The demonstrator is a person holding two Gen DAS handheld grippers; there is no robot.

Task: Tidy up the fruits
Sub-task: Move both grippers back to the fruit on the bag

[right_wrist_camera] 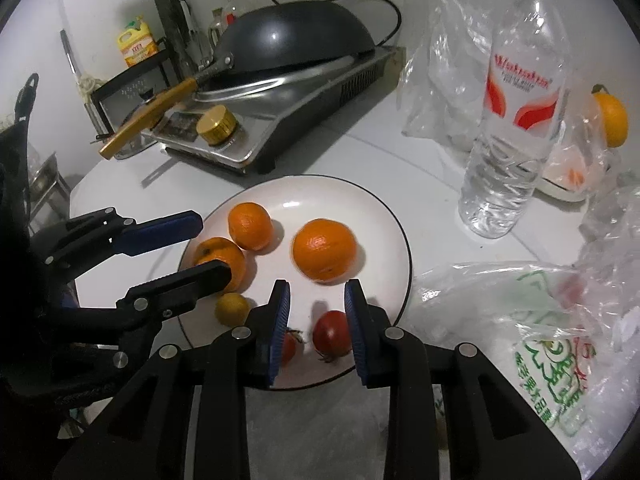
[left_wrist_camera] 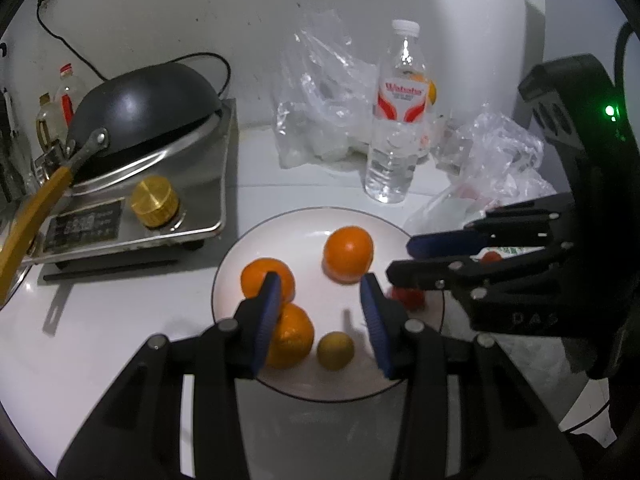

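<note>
Hovering empty with pads apart, left gripper and right gripper crowd the plate; nudging an orange or tomato could roll it off the near rim.

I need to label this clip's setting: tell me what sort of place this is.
Most likely a home kitchen counter. A black wok with a wooden handle sits upturned on a steel countertop cooker, a yellow oil bottle stands on a rack behind, and a white plate holds fruit.
</note>
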